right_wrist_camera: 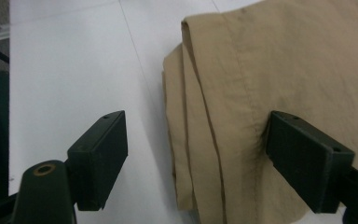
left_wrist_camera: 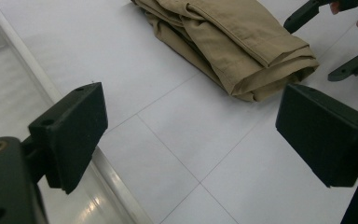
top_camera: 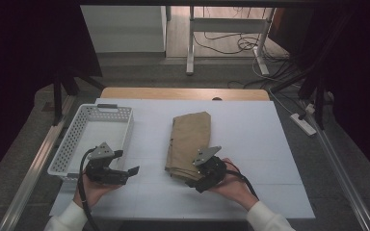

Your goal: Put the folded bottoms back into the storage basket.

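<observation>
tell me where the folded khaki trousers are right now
In the high view the folded khaki trousers lie mid-table on the white table, right of the white basket, with the open right gripper at their near end.

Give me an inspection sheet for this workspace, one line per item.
Surface: white sheet over a wooden table, faint grid lines.
Job's things: folded tan garment lying mid-sheet; white perforated basket at the left edge, nothing seen inside.
Clutter: nothing seen.
Grippers: left gripper open, beside the basket, jaws over bare sheet; right gripper open, one jaw pressing on the garment, the other over the sheet.
Cables: one black cable trails from each gripper; loose cables and a power strip on the floor.
Surroundings: dark curtains both sides, metal frame legs behind the table.
</observation>
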Motion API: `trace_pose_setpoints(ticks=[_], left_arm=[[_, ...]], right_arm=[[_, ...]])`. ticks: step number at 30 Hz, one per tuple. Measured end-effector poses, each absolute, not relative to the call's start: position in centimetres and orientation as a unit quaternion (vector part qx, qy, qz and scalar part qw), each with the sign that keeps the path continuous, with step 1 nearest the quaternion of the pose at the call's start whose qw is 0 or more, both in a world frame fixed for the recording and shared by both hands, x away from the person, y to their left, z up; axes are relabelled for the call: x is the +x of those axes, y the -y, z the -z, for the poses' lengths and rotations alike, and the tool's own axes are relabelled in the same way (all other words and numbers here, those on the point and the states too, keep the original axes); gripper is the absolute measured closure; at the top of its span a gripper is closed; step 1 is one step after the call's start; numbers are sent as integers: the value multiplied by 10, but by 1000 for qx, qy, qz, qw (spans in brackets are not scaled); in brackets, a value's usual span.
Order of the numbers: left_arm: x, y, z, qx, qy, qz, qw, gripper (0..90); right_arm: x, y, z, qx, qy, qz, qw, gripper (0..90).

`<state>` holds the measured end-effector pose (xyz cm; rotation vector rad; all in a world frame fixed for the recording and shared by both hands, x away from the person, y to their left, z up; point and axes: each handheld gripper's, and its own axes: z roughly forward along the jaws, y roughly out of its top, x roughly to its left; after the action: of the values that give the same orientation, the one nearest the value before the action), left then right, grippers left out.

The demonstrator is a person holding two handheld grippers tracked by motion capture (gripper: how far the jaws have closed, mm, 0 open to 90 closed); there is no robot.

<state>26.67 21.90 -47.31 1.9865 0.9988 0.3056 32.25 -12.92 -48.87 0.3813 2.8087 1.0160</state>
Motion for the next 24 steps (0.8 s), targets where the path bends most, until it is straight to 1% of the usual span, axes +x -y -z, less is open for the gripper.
trace_pose_setpoints(ticks=[6,7,14,16,19,24], left_arm=[[267,-219,473,797,-401,-122,434,100],[267,-219,473,798,-400,-122,434,100],[266,-219,473,798,-400,-122,435,101],[266,-219,473,798,-400,-122,434,101],[266,-219,473,798,-400,-123,434,101],[266,-219,473,798,-399,-123,433,101]], right_arm=[[323,129,493,131,-937,-316,72,253],[324,131,494,134,-939,-309,73,277],[325,132,497,139,-946,-286,67,301],[324,132,499,139,-947,-279,71,305],[322,130,501,136,-951,-264,83,334],[322,131,505,139,-952,-257,85,357]])
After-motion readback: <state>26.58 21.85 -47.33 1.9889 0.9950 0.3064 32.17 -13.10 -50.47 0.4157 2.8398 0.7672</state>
